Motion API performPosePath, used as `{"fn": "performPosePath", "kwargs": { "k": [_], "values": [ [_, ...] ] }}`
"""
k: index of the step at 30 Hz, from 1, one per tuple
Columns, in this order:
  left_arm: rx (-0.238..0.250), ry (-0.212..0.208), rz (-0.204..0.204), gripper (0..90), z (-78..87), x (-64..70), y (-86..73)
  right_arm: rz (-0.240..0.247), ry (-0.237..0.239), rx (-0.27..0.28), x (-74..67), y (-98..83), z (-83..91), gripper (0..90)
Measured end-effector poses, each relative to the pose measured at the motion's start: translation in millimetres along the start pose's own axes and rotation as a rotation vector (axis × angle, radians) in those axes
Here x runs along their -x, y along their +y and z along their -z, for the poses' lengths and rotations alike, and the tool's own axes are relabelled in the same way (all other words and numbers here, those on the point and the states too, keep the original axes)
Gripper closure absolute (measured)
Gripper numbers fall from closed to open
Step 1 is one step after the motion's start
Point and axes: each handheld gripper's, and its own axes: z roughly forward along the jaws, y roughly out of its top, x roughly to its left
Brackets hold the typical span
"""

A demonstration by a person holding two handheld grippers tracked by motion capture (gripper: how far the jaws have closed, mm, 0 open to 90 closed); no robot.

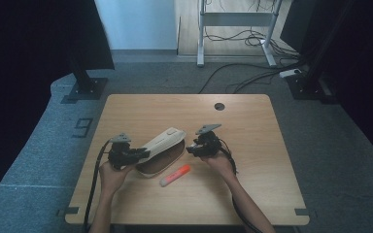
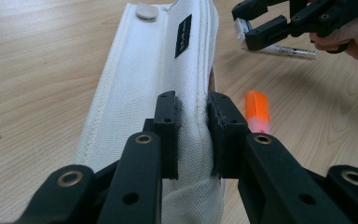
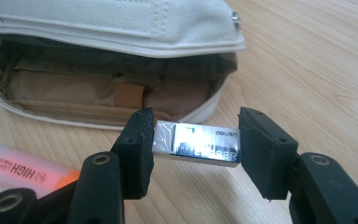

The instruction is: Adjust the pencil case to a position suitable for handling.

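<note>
A white fabric pencil case [image 1: 162,145] lies open in the middle of the table, its brown inside [image 3: 98,88] facing the right gripper. My left gripper [image 2: 193,126] is shut on the edge of the raised white lid [image 2: 140,93]. Just right of the case, my right gripper [image 3: 196,144] is shut on a small eraser [image 3: 200,142] in a printed sleeve, held a little above the wood. An orange highlighter [image 1: 175,175] lies on the table in front of the case, between the two grippers. A pen [image 2: 289,50] lies on the wood under the right gripper [image 2: 254,25].
The wooden table [image 1: 252,184] has a round cable hole [image 1: 219,106] near its far edge. On the grey floor beyond stand a dark stand base [image 1: 85,90] at the left and a desk frame [image 1: 235,29] with cables at the back.
</note>
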Motion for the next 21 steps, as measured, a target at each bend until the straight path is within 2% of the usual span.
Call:
{"fn": "performPosePath", "kwargs": {
  "k": [6,21],
  "values": [
    [-0.004,0.0,-0.004,74.6,-1.0,0.9,0.4,0.005,0.014,-0.01,-3.5,3.3,-13.0,46.2],
    [-0.012,-0.006,-0.014,74.3,-3.3,4.8,1.5,0.013,0.007,-0.028,-8.0,12.1,-44.0,46.2]
  ]
}}
